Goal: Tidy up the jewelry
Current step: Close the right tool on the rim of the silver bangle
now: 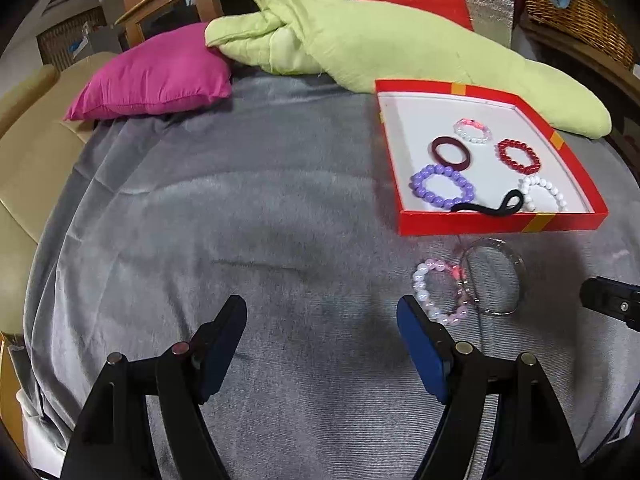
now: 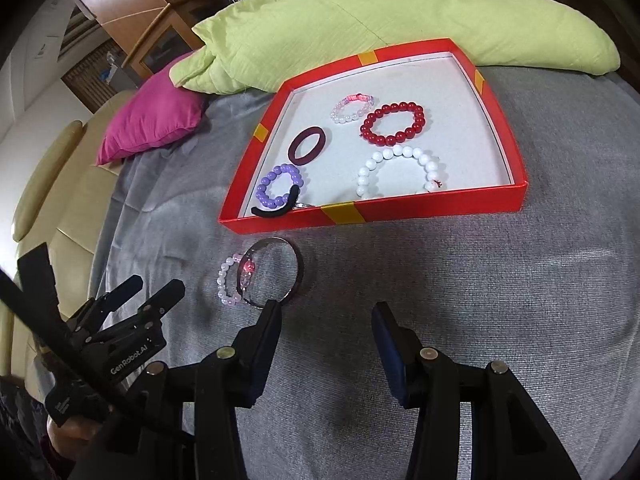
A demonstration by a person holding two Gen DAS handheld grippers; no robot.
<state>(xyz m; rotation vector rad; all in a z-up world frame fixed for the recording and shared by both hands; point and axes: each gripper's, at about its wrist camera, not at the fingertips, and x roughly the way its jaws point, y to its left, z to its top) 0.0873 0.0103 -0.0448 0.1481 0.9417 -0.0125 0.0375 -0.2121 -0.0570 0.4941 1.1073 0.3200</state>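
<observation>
A red box (image 1: pixel 496 226) (image 2: pixel 400 210) with a white floor lies on the grey blanket (image 1: pixel 240 220). It holds several pieces: a purple bead bracelet (image 1: pixel 440 186) (image 2: pixel 280 185), a dark maroon ring (image 1: pixel 452 153) (image 2: pixel 307 145), a red bead bracelet (image 1: pixel 519 155) (image 2: pixel 394 124), a white bead bracelet (image 1: pixel 544 194) (image 2: pixel 398 174), a pink-white bracelet (image 1: pixel 474 131) (image 2: pixel 352 109) and a black hair tie (image 1: pixel 488 204) (image 2: pixel 276 206). In front of the box, a pale pink bead bracelet (image 1: pixel 438 290) (image 2: pixel 234 278) overlaps a clear bangle (image 1: pixel 494 276) (image 2: pixel 276 274). My left gripper (image 1: pixel 322 316) (image 2: pixel 154 288) is open and empty. My right gripper (image 2: pixel 326 312) is open and empty beside the bangle.
A lime-green quilt (image 1: pixel 380 48) (image 2: pixel 360 28) lies behind the box. A magenta pillow (image 1: pixel 160 76) (image 2: pixel 156 120) lies at the back left. A beige sofa (image 1: pixel 28 152) borders the blanket on the left. A wicker basket (image 1: pixel 576 4) stands at the back right.
</observation>
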